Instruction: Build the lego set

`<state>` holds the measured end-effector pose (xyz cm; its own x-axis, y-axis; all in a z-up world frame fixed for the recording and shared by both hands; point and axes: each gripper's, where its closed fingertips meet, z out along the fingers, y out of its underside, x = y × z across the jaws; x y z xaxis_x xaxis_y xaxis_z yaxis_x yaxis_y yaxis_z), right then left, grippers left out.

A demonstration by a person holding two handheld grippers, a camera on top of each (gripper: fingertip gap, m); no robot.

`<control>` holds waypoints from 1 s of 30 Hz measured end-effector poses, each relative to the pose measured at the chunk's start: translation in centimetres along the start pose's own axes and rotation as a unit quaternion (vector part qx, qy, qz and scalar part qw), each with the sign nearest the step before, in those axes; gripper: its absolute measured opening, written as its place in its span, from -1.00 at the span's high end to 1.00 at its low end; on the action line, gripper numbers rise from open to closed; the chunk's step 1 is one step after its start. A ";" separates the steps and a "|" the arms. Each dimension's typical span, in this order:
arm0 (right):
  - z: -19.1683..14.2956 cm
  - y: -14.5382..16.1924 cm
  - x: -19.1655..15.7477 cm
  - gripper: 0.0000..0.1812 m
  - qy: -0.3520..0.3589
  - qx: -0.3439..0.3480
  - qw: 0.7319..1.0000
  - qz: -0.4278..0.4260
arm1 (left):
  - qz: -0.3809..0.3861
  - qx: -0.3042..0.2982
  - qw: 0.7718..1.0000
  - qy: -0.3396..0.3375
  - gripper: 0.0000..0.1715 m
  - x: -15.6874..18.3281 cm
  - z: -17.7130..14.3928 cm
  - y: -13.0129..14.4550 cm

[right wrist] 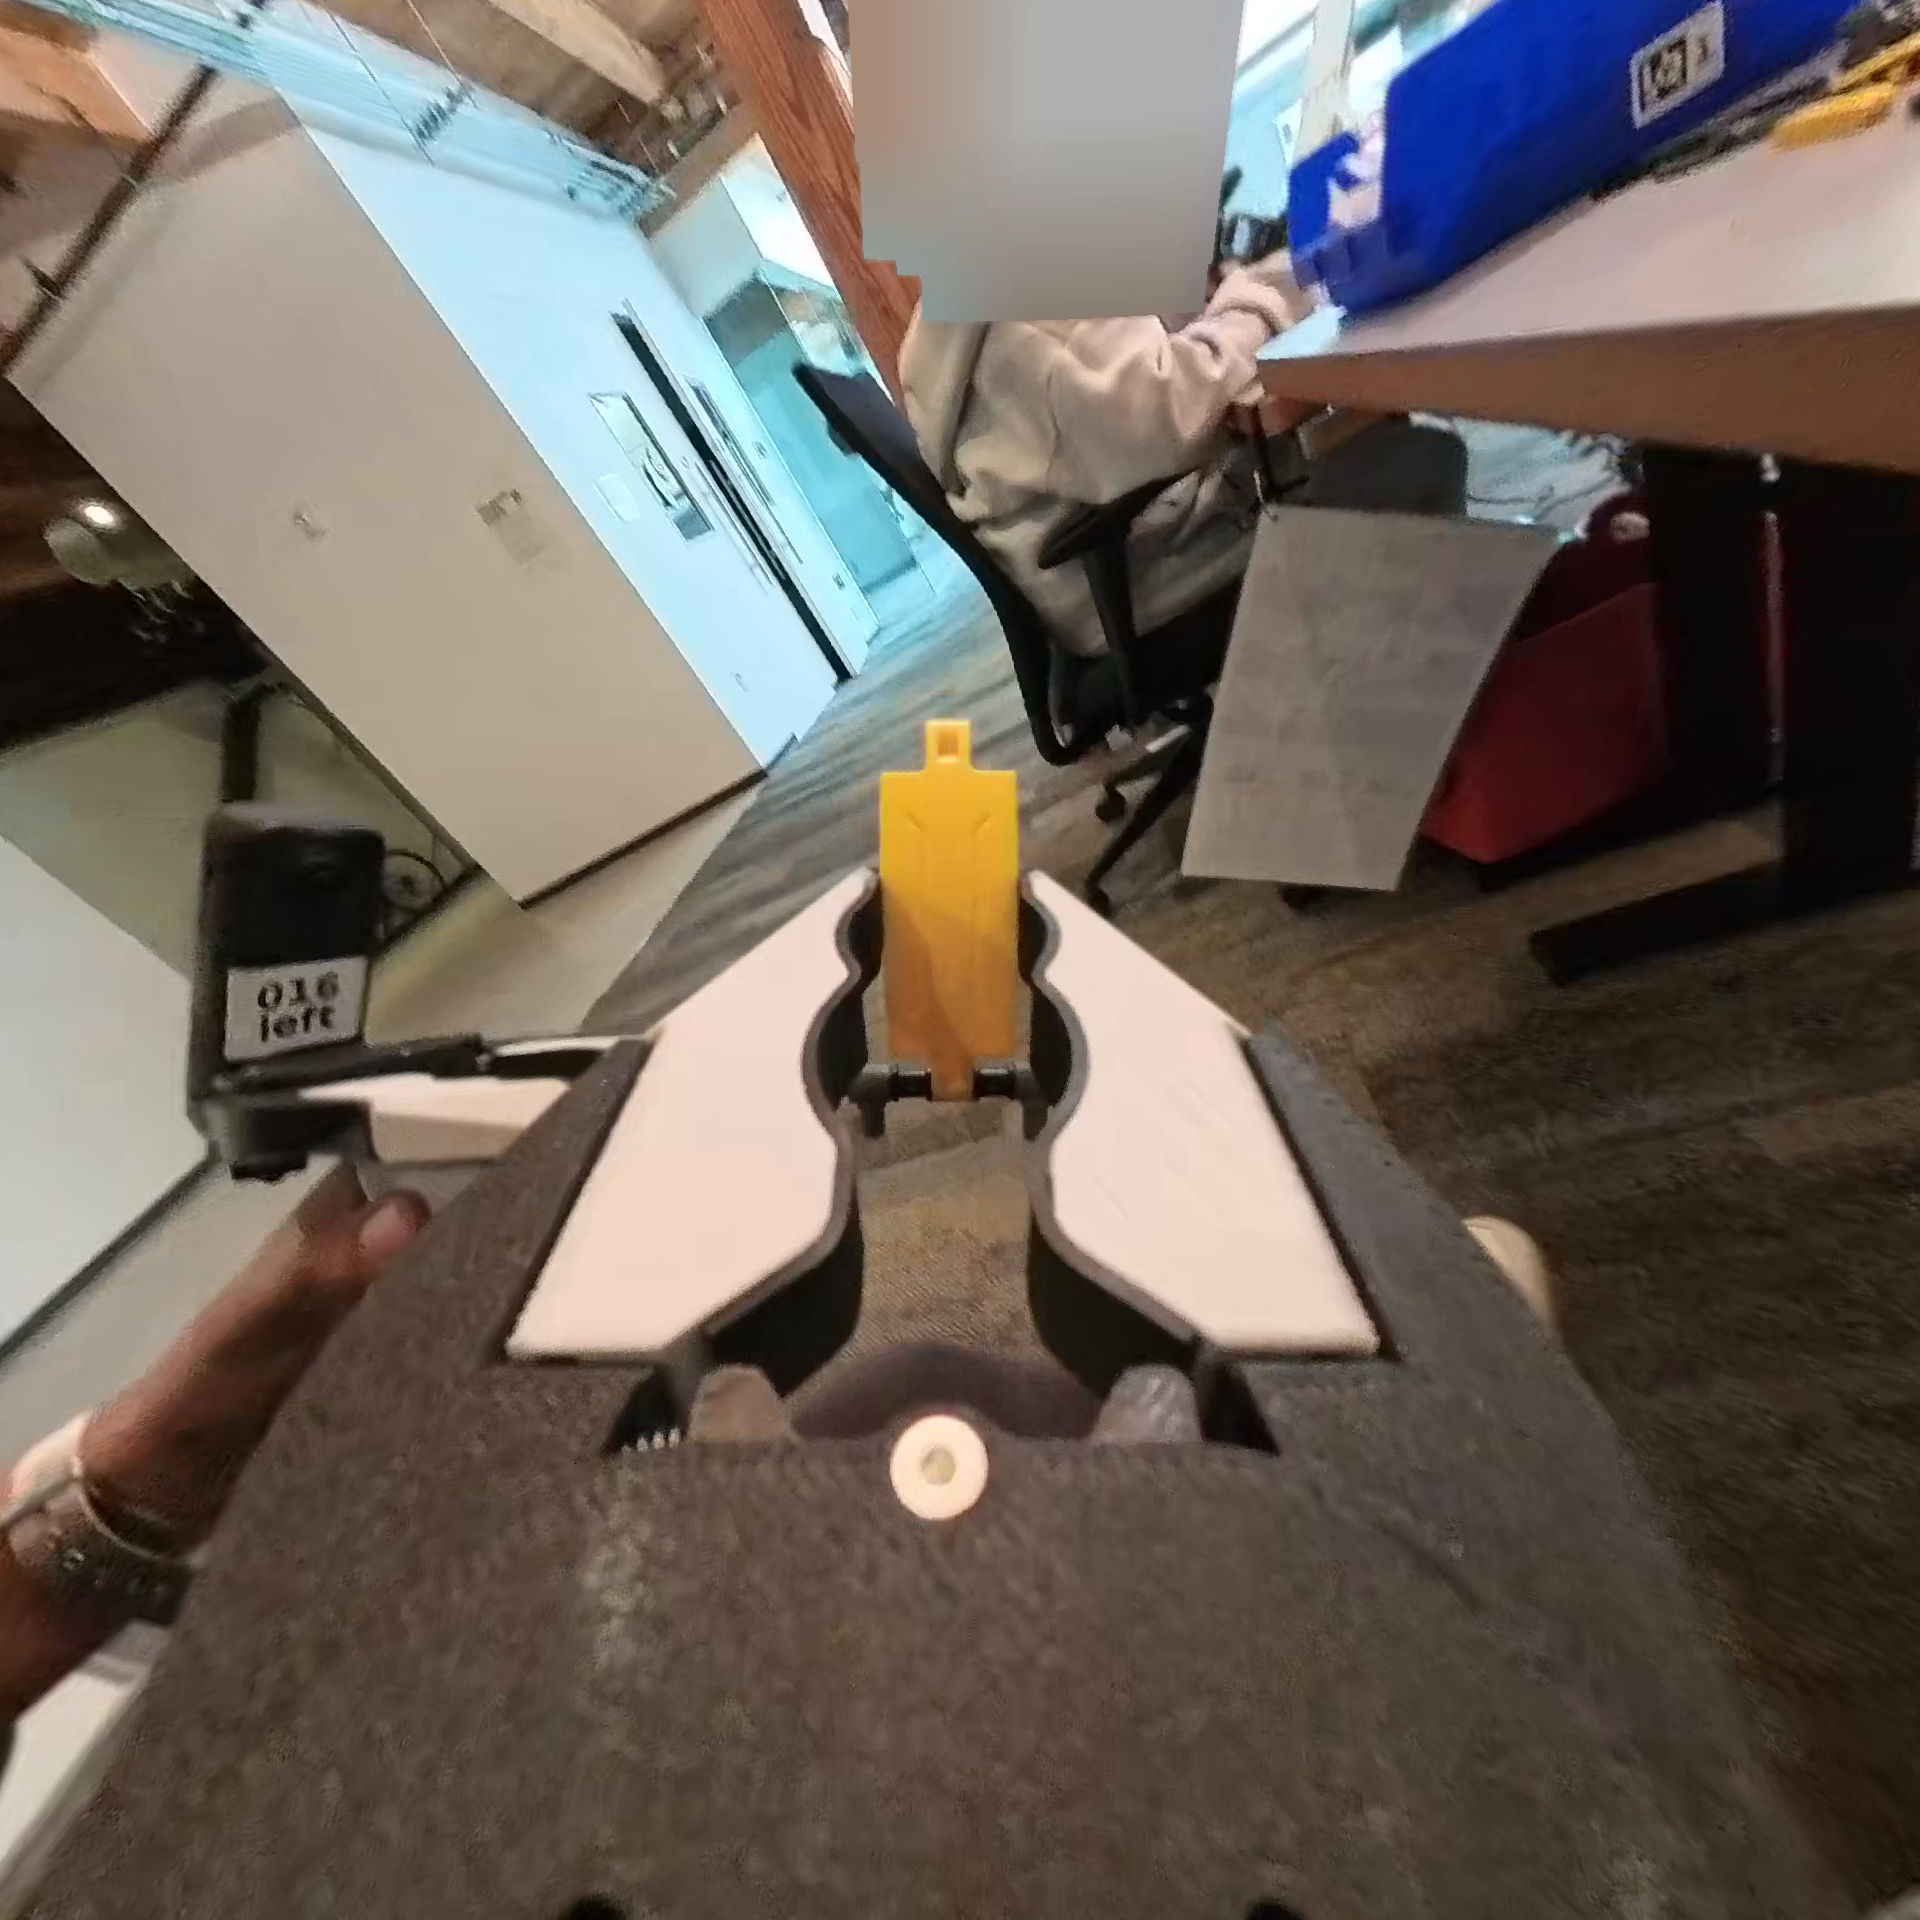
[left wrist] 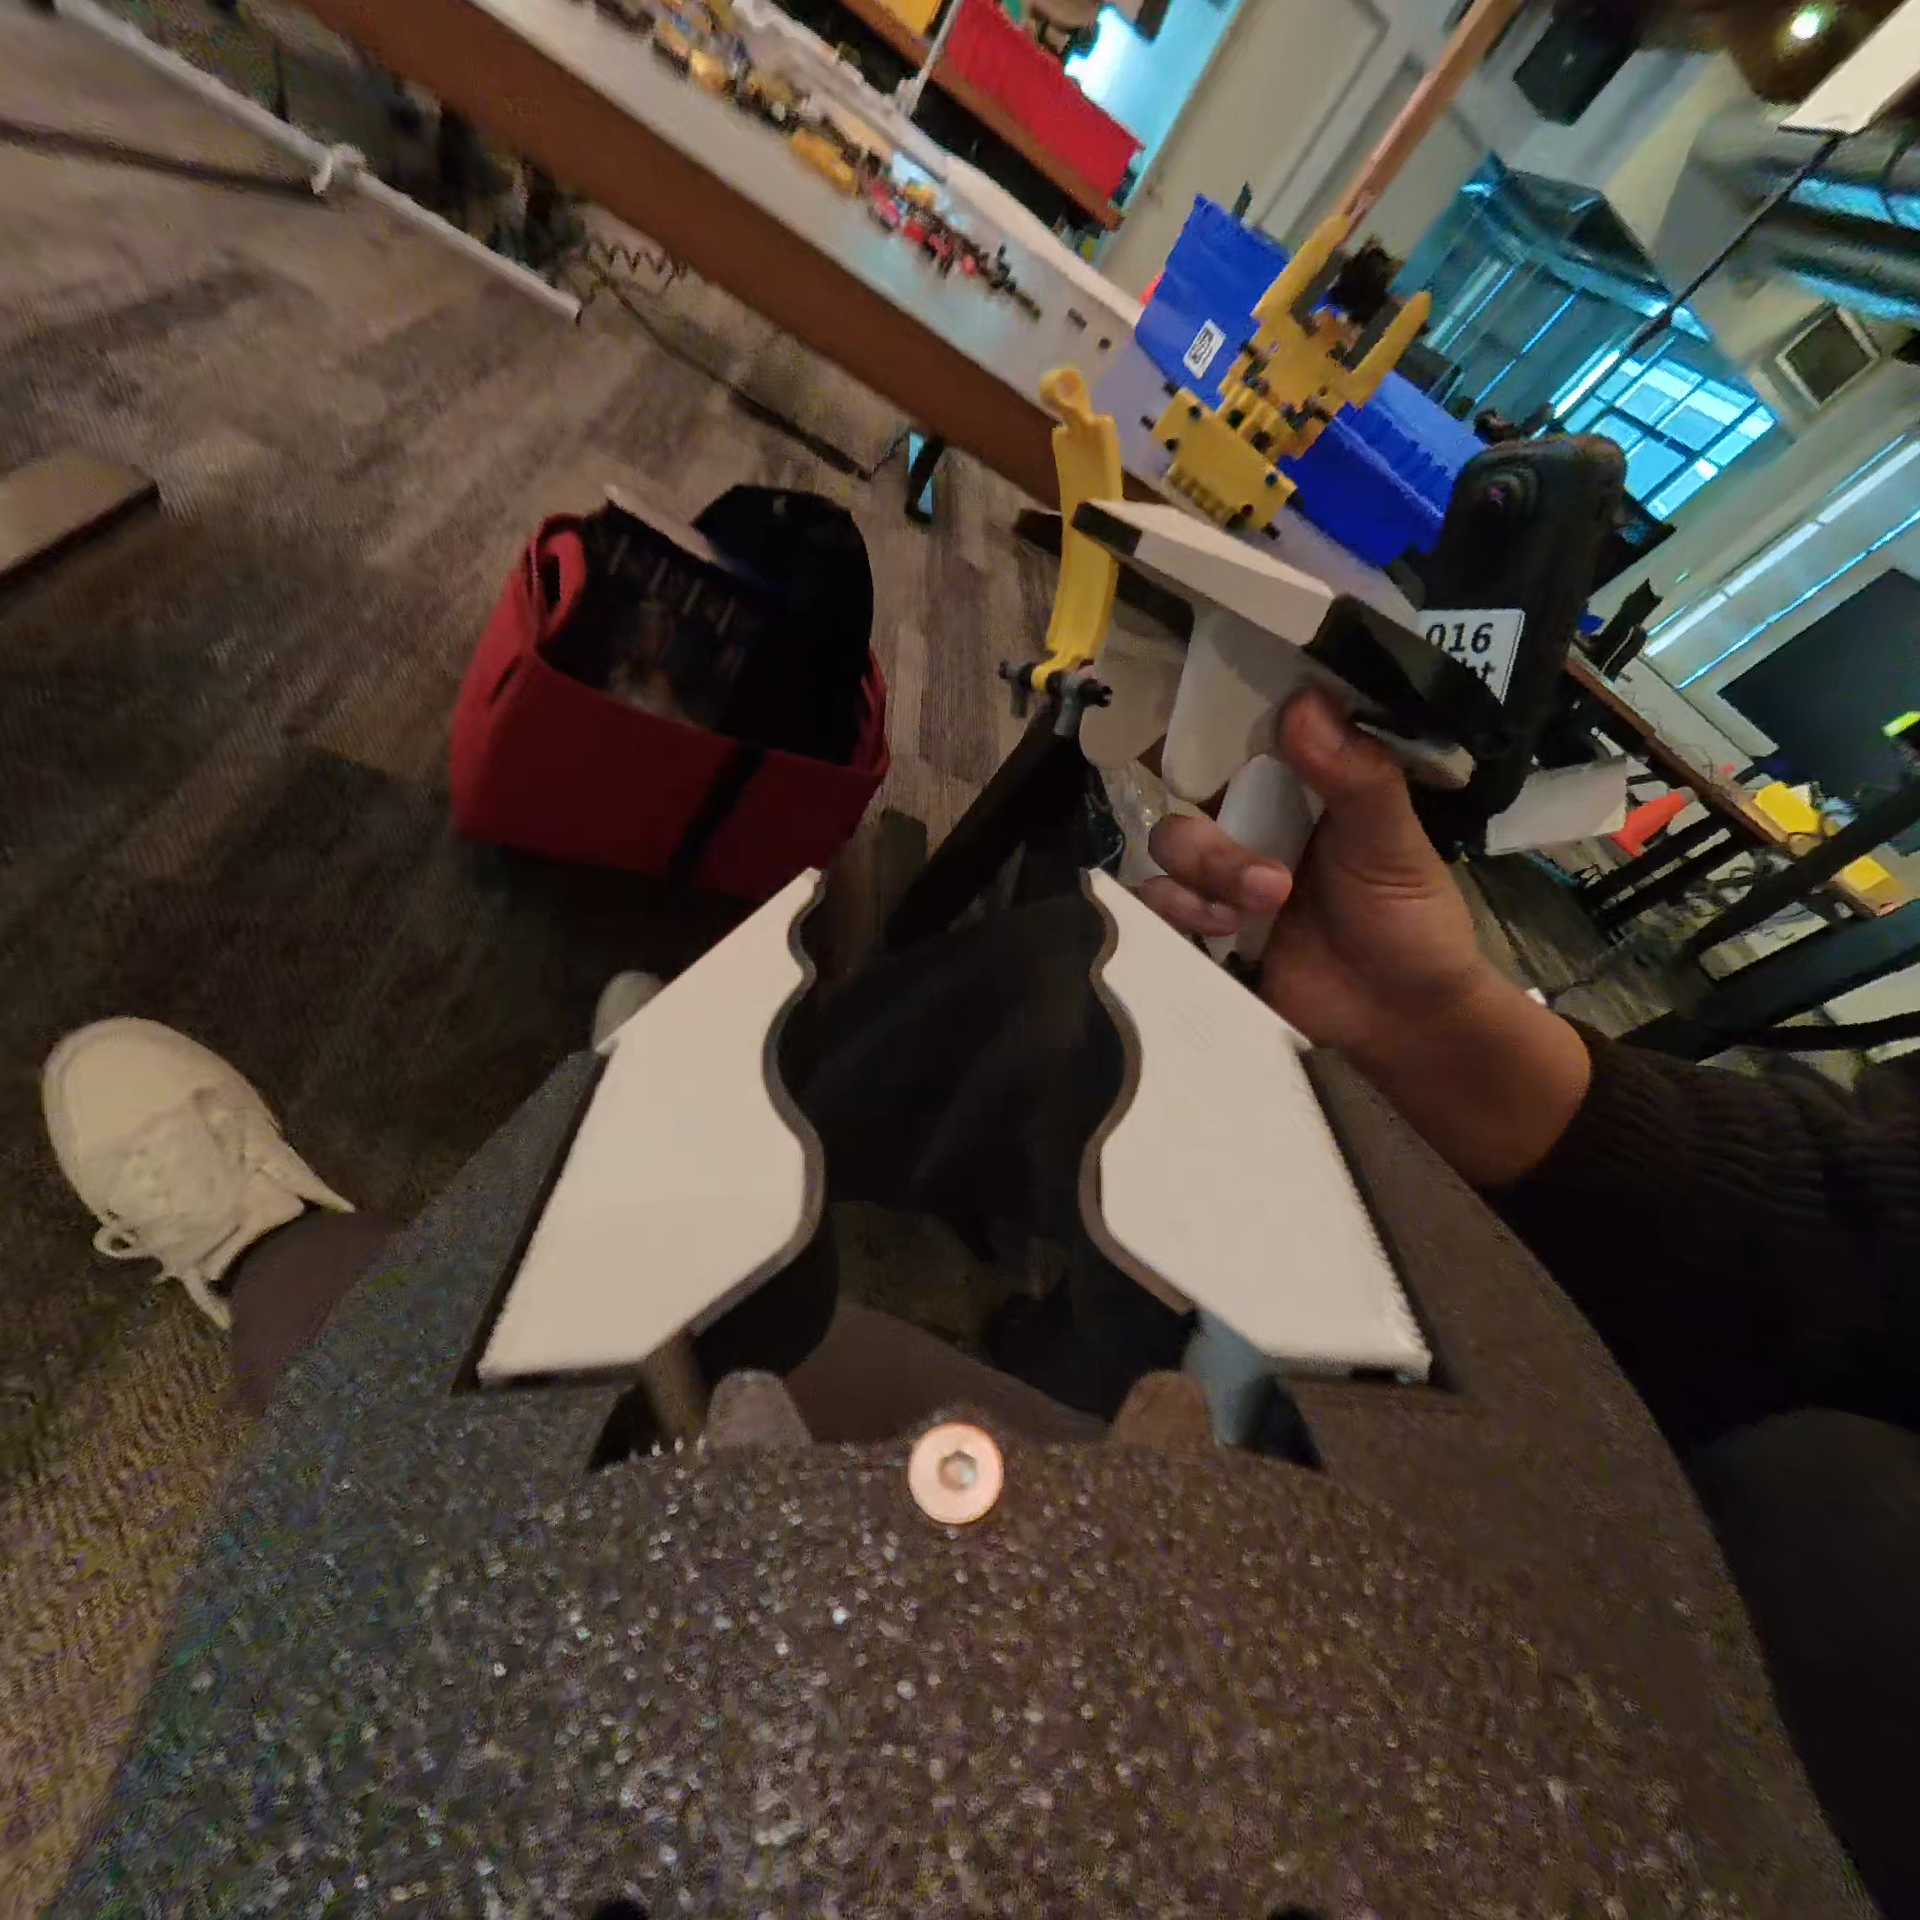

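My right gripper is shut on a flat yellow plastic piece that stands upright between its white fingers, with black pins across its lower end. In the left wrist view the same piece sticks out of the right gripper, which a hand holds up. A dark strip hangs from the pinned end down toward my left gripper. The left gripper's jaws stand apart with nothing gripped, dark cloth behind them. The left gripper also shows in the right wrist view, low at the left.
A red fabric bin stands on the carpet, and a white shoe is at the left. A long table carries small yellow parts, a yellow brick assembly and a blue bin. A seated person is at a desk.
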<state>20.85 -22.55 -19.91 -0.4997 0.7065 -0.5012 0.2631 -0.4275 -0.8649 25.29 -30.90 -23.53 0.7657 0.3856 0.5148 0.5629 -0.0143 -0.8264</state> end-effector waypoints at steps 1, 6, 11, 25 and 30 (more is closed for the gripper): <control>-0.3 0.6 0.8 0.72 0.009 -0.010 1.000 -0.007 | -0.016 -0.007 1.000 0.002 0.46 -0.4 0.4 0.4; -2.5 -1.1 3.3 0.72 0.058 -0.022 0.989 -0.134 | -0.022 -0.118 0.993 0.009 0.46 -2.6 3.6 5.4; -6.9 -8.2 2.6 0.72 0.116 0.013 0.969 -0.217 | 0.073 -0.151 0.985 0.038 0.46 -3.1 9.5 1.3; -31.1 -43.7 11.9 0.73 0.501 0.279 0.716 -0.399 | 0.246 -0.150 0.807 0.515 0.46 30.8 16.3 -5.7; -32.2 -47.9 20.1 0.73 0.594 0.207 0.663 -0.405 | 0.212 -0.164 0.771 0.578 0.46 34.1 16.4 -5.3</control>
<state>24.78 30.26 10.56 0.7293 0.6397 0.2427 -0.0666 0.4195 -0.9053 43.29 -2.55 -5.30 0.5624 -0.7943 0.2298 0.0885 -0.2185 -0.9718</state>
